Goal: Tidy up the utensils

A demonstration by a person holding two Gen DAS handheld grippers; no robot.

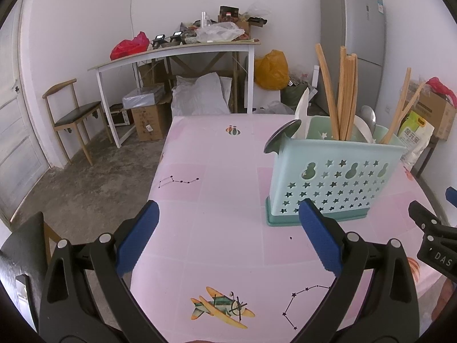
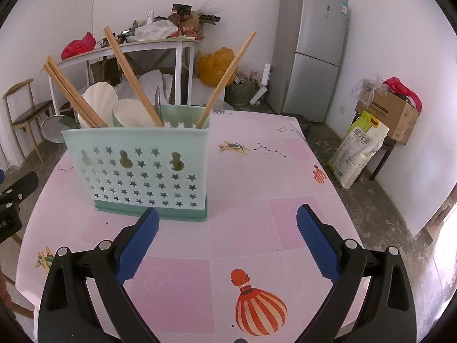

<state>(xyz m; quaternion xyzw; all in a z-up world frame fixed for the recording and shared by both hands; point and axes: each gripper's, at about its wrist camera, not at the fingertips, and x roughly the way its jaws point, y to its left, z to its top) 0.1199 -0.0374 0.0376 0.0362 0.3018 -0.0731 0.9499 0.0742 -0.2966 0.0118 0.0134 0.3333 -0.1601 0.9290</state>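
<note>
pink table (image 1: 217,171) | left view: chair (image 1: 74,114) | right view: rice bag (image 2: 360,151)

A lived-in home, probably a kitchen-dining room, is showing here: a grey fridge (image 2: 311,48) is standing at upper right, a cartooned pink cloth is covering the counter (image 2: 257,177), a wooden chair (image 1: 72,114) is sitting at left, and bags and boxes are crowding a white side table (image 1: 177,54) at upper centre.
</note>
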